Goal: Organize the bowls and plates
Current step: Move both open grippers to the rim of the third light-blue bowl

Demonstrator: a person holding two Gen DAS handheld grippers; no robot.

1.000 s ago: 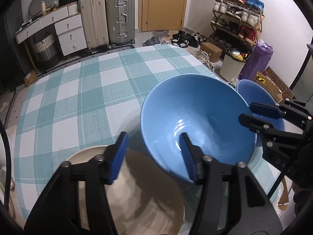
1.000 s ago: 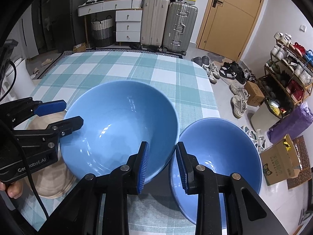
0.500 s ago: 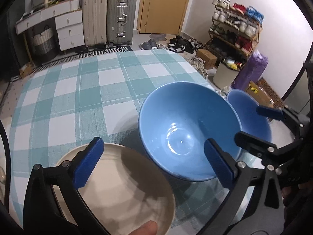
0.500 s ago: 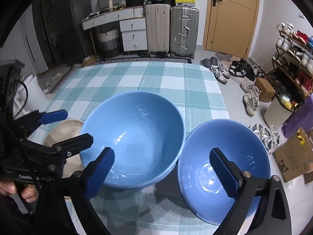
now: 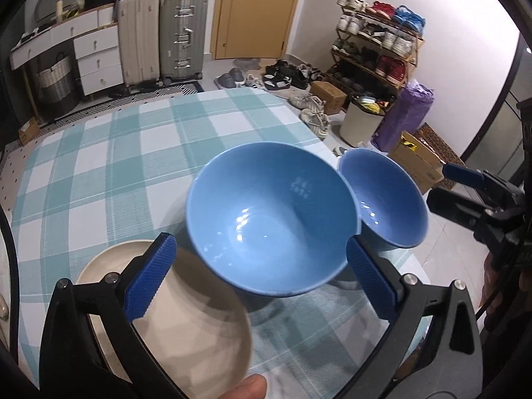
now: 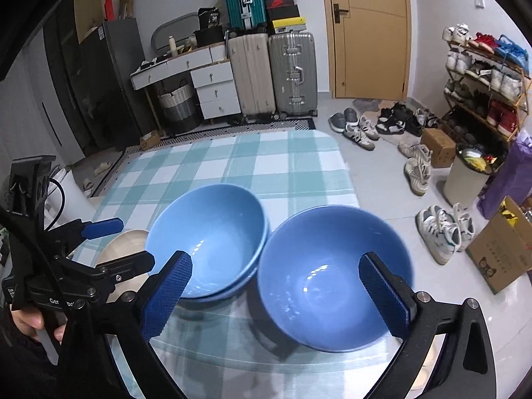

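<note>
On the checked counter [image 5: 99, 153], two blue bowls [image 5: 272, 219] [image 6: 332, 276] and a cream plate [image 5: 173, 319] were left unheld, since the fingers of both grippers [image 5: 262, 279] [image 6: 276, 296] had just been spread wide with nothing between them, seemingly for regrouping.

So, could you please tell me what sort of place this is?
Most likely a home's entryway or living area: a shoe rack stands near the wooden door, with suitcases against the wall.
</note>
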